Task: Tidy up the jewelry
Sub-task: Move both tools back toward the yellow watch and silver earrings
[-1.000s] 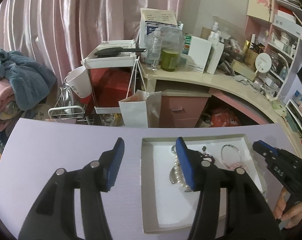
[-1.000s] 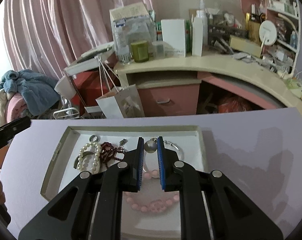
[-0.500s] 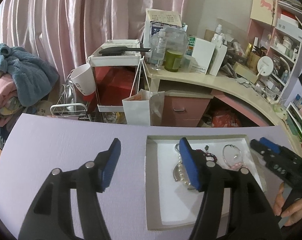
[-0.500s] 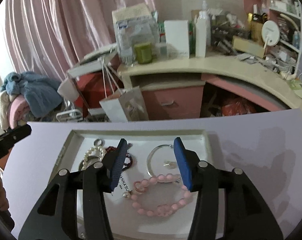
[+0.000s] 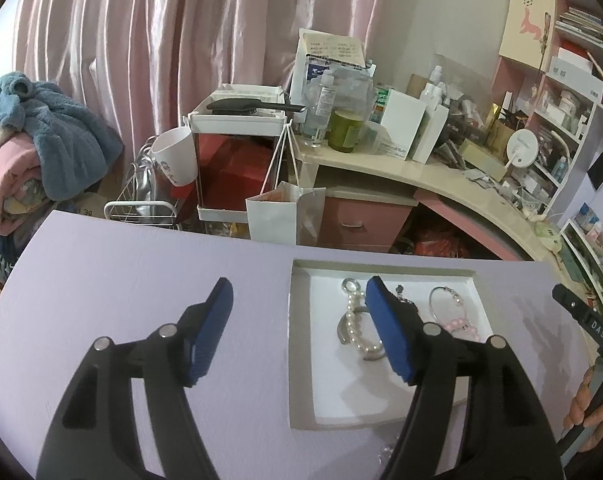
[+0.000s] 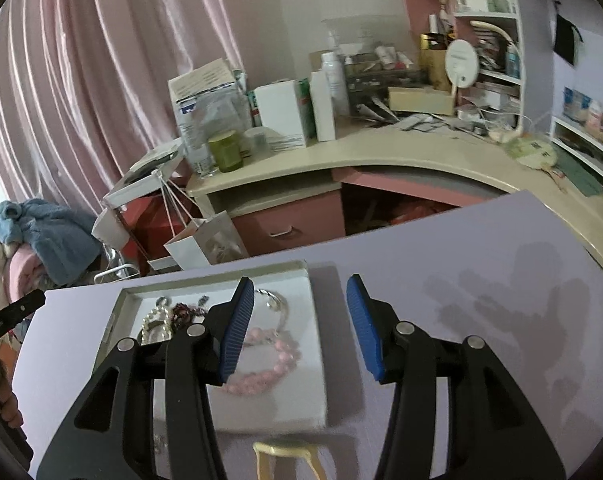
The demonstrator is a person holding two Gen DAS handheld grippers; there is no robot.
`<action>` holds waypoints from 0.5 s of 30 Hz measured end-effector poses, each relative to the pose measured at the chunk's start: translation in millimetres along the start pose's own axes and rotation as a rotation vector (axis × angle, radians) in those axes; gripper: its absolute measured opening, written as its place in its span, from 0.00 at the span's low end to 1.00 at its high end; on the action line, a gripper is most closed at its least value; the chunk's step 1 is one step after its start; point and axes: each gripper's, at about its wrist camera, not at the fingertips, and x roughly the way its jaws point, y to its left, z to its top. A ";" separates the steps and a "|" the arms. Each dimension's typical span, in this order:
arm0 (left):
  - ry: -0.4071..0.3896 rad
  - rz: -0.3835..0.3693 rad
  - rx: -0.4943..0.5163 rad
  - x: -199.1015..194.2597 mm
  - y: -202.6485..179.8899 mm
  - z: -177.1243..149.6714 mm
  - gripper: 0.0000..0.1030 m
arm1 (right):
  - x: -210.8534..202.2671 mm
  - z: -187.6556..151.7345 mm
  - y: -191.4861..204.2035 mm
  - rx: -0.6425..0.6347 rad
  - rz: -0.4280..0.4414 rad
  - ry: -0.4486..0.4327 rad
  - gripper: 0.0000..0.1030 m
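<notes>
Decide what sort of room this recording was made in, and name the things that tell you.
Most likely a bedroom or dressing corner at home: pink curtains, a curved desk crowded with bottles and boxes, and a pile of blankets beside it.

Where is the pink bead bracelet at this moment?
The pink bead bracelet lies in the white tray, on its right side in the right wrist view, just below the silver bangle and right of the pearl strand.
</notes>
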 end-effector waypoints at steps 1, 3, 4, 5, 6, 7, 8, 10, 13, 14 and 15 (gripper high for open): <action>0.000 -0.002 0.000 -2.1 0.1 -1.3 0.68 | -2.1 -3.3 0.2 0.001 -0.004 0.001 0.49; -0.004 -0.002 0.002 -6.5 -1.3 -5.7 0.70 | -8.4 -12.7 -1.3 -0.005 -0.010 0.006 0.49; -0.005 -0.003 0.002 -8.1 -1.4 -7.2 0.71 | -9.9 -16.3 -0.9 -0.011 -0.013 0.009 0.49; -0.007 -0.005 0.002 -10.1 -1.9 -9.2 0.72 | -11.8 -22.5 -0.1 -0.022 -0.018 0.015 0.51; -0.009 -0.008 0.002 -12.7 -2.3 -12.2 0.73 | -13.1 -28.6 0.5 -0.032 -0.020 0.021 0.52; -0.011 -0.011 0.002 -14.5 -2.4 -14.8 0.74 | -14.4 -32.5 0.1 -0.036 -0.023 0.024 0.56; -0.012 -0.012 0.003 -16.1 -2.9 -17.2 0.76 | -15.9 -37.8 -0.3 -0.036 -0.024 0.030 0.58; -0.020 -0.015 0.008 -21.7 -4.2 -25.3 0.78 | -17.8 -50.1 -2.5 -0.024 -0.017 0.048 0.59; -0.026 -0.018 0.019 -27.4 -5.9 -35.8 0.82 | -19.3 -66.2 -5.5 -0.015 -0.019 0.075 0.63; -0.026 -0.019 0.021 -29.2 -6.1 -39.6 0.83 | -19.5 -71.4 -6.1 -0.012 -0.019 0.085 0.66; -0.025 -0.022 0.021 -31.0 -6.4 -43.4 0.84 | -20.4 -75.7 -6.0 -0.010 -0.017 0.091 0.66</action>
